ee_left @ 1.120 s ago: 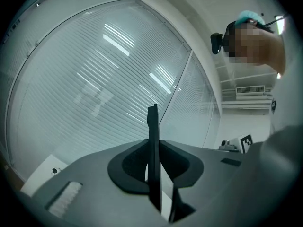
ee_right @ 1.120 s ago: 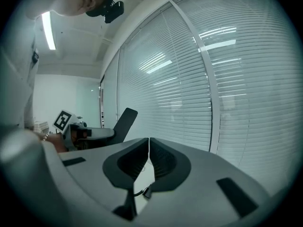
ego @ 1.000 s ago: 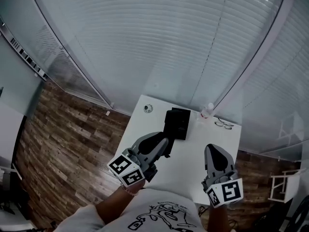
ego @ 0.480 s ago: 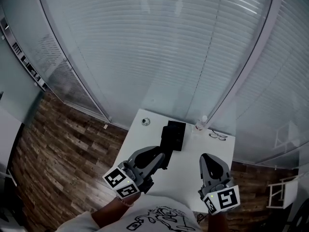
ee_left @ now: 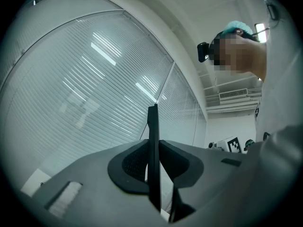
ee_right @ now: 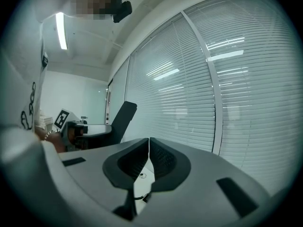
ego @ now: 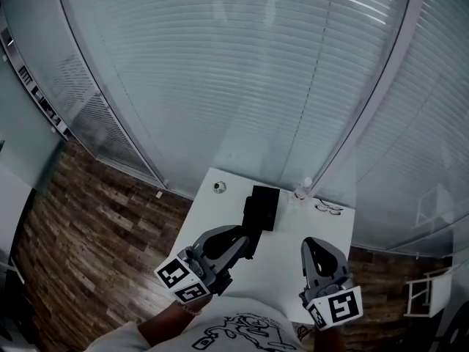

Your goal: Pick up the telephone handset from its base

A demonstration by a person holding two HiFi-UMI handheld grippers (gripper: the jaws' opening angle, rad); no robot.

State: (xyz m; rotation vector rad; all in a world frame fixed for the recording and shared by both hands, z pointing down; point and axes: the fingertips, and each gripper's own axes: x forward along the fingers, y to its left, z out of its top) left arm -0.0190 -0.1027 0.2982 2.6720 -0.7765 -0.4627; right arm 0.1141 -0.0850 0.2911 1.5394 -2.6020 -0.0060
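Note:
The black telephone base [ego: 265,200] lies on the white table [ego: 282,259] near its far edge. My left gripper [ego: 245,240] is shut on the black handset [ego: 250,233], held in the air in front of the base. In the left gripper view the handset [ee_left: 152,122] stands edge-on between the pads of my left gripper [ee_left: 152,162] and sticks out above them. The right gripper view shows the handset [ee_right: 122,117] from the side, tilted upward. My right gripper [ego: 322,249] hovers over the table's right part; in its own view my right gripper [ee_right: 149,148] is shut on nothing.
A small bottle [ego: 299,190] and a pair of glasses [ego: 327,208] lie at the table's far right, and a small round object [ego: 219,187] at its far left. Glass walls with blinds stand behind the table. Wood flooring [ego: 95,226] lies to the left.
Both grippers have risen a little above the table. The left one has carried the handset up with it, still shut on it.

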